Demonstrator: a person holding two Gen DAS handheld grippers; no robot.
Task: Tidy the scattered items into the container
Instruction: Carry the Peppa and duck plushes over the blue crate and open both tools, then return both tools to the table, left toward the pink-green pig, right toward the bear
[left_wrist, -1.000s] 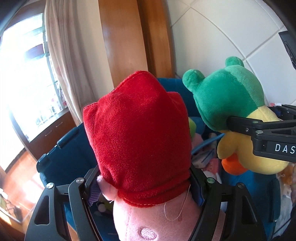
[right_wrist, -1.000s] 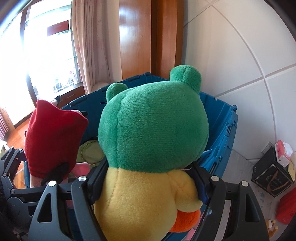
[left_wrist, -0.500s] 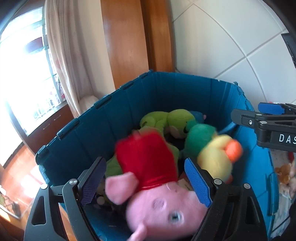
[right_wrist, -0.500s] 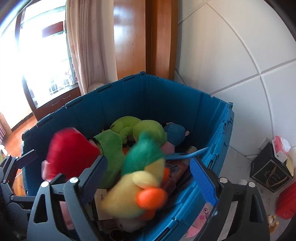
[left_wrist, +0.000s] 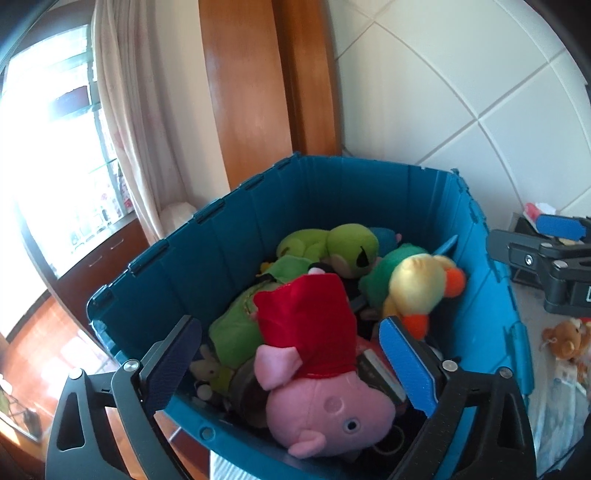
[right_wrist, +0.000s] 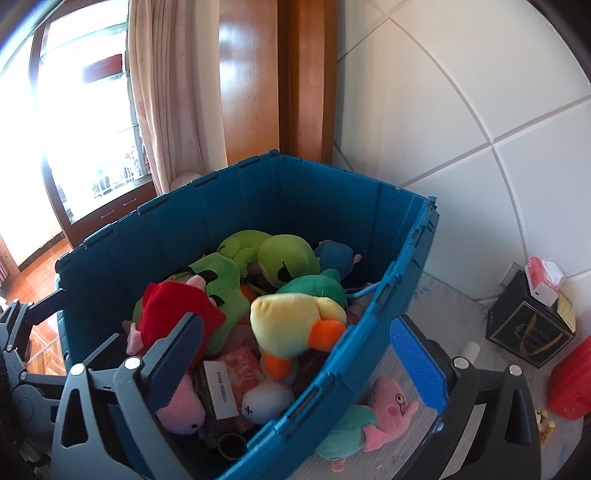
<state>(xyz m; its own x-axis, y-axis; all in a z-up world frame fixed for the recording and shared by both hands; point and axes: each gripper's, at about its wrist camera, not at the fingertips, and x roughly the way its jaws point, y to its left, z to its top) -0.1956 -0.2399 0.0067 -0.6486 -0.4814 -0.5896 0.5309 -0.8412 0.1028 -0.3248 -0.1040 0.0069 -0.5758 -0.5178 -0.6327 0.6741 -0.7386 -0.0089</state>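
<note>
White tiled wall (right_wrist: 461, 110) and a curtained window (left_wrist: 48, 155) back a blue container (left_wrist: 229, 236). Left gripper (left_wrist: 291, 365) jaws are opening wide with nothing pressed between the pads; the pink pig in a red dress (left_wrist: 317, 369) lies in the container just beyond. Right gripper (right_wrist: 295, 365) jaws are likewise opening and empty, straddling the container's near rim, the green-and-yellow duck (right_wrist: 295, 317) lying inside on the pile. Outside beside the wall lies another pig plush (right_wrist: 373, 417).

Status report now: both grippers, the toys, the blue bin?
Left gripper and right gripper jaws opening, nothing between. Pink pig and yellow duck lie in blue bin. Small pig plush outside.
</note>
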